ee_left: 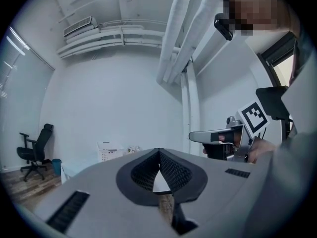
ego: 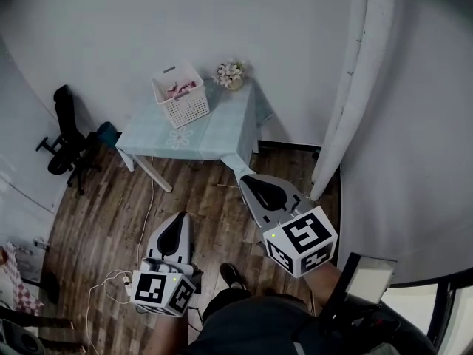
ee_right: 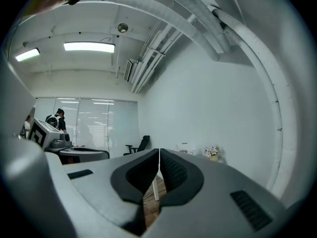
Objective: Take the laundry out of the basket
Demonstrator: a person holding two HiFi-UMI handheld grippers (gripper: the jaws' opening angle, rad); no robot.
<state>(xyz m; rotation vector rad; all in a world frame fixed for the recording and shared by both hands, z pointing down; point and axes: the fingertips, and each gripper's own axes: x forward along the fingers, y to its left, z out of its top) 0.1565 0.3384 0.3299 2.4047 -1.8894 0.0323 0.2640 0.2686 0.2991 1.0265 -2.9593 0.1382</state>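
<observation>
A white laundry basket (ego: pixel 181 98) stands on a small table with a pale blue cloth (ego: pixel 214 132), far ahead of me, and pink laundry (ego: pixel 179 89) lies inside it. It shows small and distant in the left gripper view (ee_left: pixel 106 151) and in the right gripper view (ee_right: pixel 187 148). My left gripper (ego: pixel 182 216) is held low over the wood floor, shut with nothing in it. My right gripper (ego: pixel 244 177) is higher and closer to the table's near corner, also shut and empty. Both are well short of the basket.
A pot of flowers (ego: pixel 230 74) sits on the table next to the basket. A black office chair (ego: pixel 65 135) stands to the left, and white pipes (ego: pixel 355 87) run down the wall on the right. Cables (ego: pixel 111 283) lie on the floor. A person (ee_right: pixel 59 119) stands far off.
</observation>
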